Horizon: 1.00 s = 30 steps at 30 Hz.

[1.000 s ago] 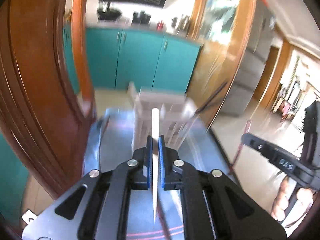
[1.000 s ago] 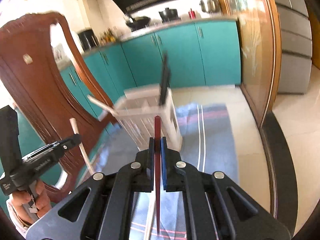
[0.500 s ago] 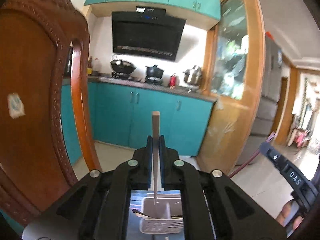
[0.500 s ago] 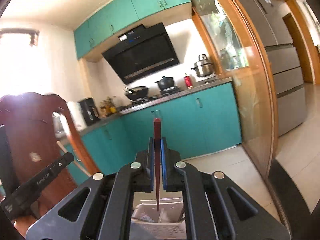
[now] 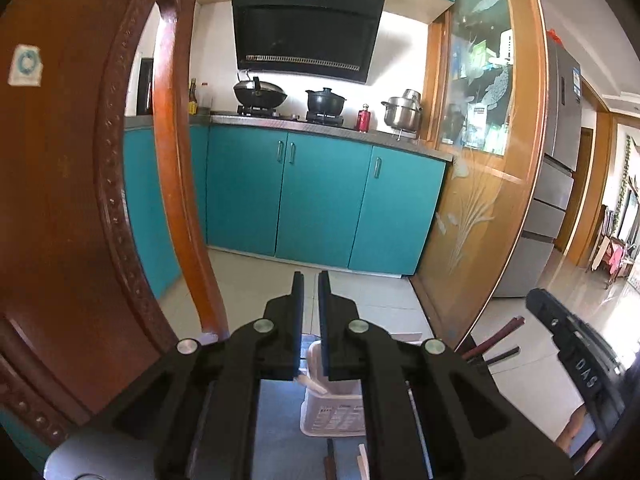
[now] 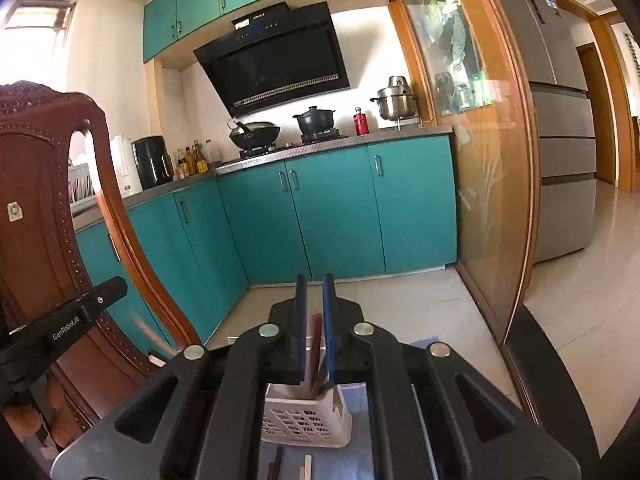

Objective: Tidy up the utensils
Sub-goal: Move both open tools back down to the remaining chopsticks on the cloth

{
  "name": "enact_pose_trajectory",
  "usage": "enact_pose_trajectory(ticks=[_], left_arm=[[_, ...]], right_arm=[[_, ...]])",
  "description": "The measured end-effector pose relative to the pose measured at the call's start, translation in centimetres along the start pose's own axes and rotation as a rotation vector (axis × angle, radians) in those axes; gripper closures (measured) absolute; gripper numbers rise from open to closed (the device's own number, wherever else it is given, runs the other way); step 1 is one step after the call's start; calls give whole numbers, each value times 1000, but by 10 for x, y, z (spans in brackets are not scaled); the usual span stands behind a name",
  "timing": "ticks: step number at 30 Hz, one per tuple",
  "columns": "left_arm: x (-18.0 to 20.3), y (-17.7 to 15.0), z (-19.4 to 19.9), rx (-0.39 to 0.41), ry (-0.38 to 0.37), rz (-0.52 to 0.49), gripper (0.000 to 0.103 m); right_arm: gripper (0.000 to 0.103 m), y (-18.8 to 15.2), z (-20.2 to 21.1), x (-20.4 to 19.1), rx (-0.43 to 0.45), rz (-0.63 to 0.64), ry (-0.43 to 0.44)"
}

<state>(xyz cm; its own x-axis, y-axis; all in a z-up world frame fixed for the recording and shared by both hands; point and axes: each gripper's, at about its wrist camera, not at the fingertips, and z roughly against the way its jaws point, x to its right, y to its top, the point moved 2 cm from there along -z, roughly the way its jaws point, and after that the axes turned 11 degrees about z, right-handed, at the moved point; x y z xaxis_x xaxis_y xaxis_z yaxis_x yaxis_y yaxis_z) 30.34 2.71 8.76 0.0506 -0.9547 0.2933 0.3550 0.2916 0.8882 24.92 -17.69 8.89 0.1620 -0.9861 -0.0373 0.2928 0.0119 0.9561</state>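
A white slotted basket [image 5: 336,416] [image 6: 304,420] stands on the blue cloth below both grippers. My left gripper [image 5: 311,276] hangs above it. Its jaws are opening, with nothing between the tips. A pale chopstick [image 5: 312,385] shows only as an end low between the jaws, at the basket's rim. My right gripper [image 6: 314,278] also hovers over the basket, jaws opening. A dark red chopstick [image 6: 316,344] sits blurred and tilted in the gap, loose from the pads, its lower end in the basket.
A carved wooden chair back [image 5: 60,200] [image 6: 36,200] stands close on the left. A dark stick [image 6: 276,460] and a pale stick [image 6: 306,466] lie on the cloth in front of the basket. Teal cabinets and a glass partition lie beyond the table.
Both grippers rose and tipped up over the basket. Their jaws parted and let go of the pale and dark red chopsticks, which slid down toward the basket.
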Motion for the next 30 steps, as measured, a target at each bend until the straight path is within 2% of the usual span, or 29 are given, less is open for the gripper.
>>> enact_pose_trajectory(ticks=[1, 2, 4, 8, 10, 12, 14, 16, 17, 18, 21, 23, 26, 30], left_arm=[[1, 0, 6, 6, -4, -1, 84], [3, 1, 11, 15, -10, 1, 71], [-5, -4, 34, 45, -37, 14, 61], [-17, -23, 62, 43, -70, 6, 61], [-25, -40, 66, -1, -79, 7, 61], [-30, -61, 57, -80, -87, 3, 61], [-32, -96, 30, -210, -84, -31, 64], [-35, -128, 0, -319, -60, -56, 71], [-37, -138, -11, -353, -46, -57, 77], [-42, -155, -30, -407, -12, -53, 79], [-52, -185, -58, -509, 14, -42, 80], [-57, -197, -66, -557, 2, -22, 80], [-57, -211, -72, -620, -21, -25, 80], [-47, -223, -70, -620, -9, -79, 80]], right_arm=[[77, 0, 5, 1, 7, -2, -4], [65, -1, 15, 4, 21, -9, -7], [61, -7, 40, 12, 69, -30, -10], [61, -33, 77, 28, 100, -57, -39], [61, -54, 81, 36, 71, -90, -41], [61, -75, 68, 37, -22, -81, -36], [61, -104, 36, 33, -191, -48, -33], [61, -137, -7, 23, -424, -22, 30], [61, -150, -25, 18, -512, -19, 60], [61, -167, -45, 11, -609, -16, 90], [61, -193, -80, -7, -745, 1, 127], [61, -200, -89, -18, -775, 17, 164], [61, -205, -90, -31, -768, 70, 180], [61, -215, -85, -45, -759, 149, 169]])
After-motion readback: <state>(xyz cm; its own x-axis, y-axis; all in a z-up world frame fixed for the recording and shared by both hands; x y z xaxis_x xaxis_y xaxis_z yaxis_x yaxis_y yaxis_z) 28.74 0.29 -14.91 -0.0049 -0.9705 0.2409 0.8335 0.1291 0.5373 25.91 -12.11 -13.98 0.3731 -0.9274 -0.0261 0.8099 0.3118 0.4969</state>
